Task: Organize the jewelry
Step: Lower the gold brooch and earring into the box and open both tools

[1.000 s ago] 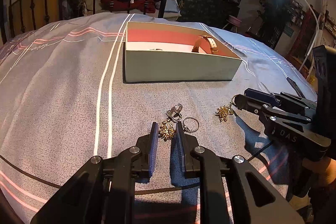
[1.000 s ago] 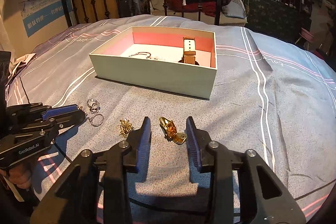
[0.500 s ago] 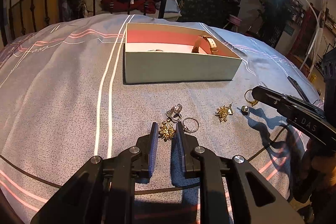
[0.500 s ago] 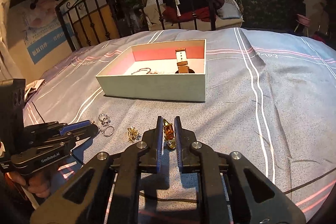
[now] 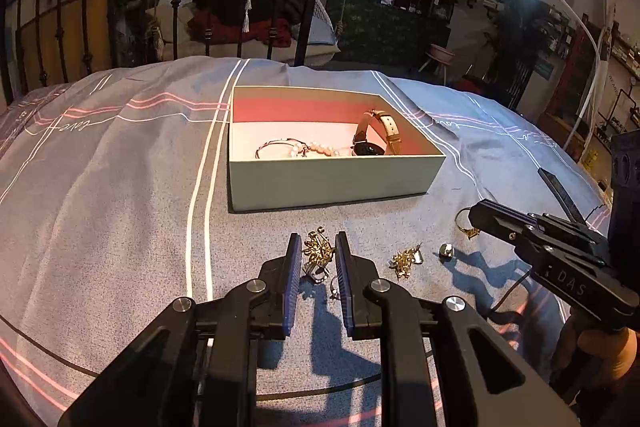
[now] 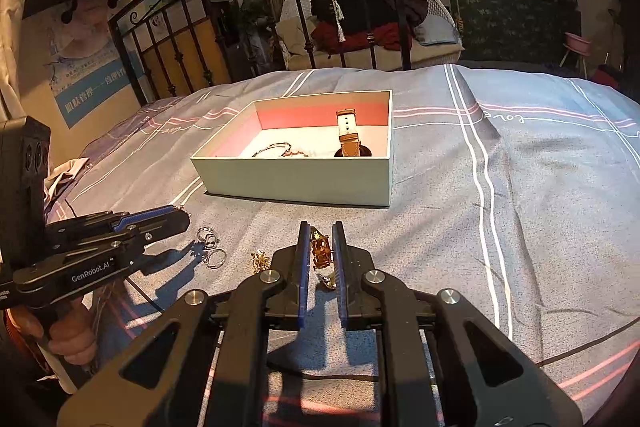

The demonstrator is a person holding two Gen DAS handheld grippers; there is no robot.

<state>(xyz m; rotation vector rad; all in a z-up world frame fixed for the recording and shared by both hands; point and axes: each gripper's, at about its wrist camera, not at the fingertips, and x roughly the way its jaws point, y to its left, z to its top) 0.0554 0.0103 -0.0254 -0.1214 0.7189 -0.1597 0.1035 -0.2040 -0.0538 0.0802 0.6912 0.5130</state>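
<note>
The left gripper (image 5: pixel 317 259) is clamped on a spiky gold leaf-shaped brooch (image 5: pixel 317 250); the right gripper (image 6: pixel 321 250) is closed on a gold ring with an amber stone (image 6: pixel 321 247). Both pieces are held just above the grey striped bedspread (image 5: pixel 120 187), in front of the shallow pale-green cardboard box (image 5: pixel 332 179). Each should be carried level over the near wall and released low, clear of the pearl bracelet (image 5: pixel 298 148) and tan-strapped watch (image 5: pixel 374 139) inside, as small smooth metal is judged likely to slip.

Two wrist cameras look down along their tongs, close over the bed (image 5: pixel 120 187). Both face the box (image 5: pixel 328 179) and headboard (image 6: pixel 248 7).
</note>
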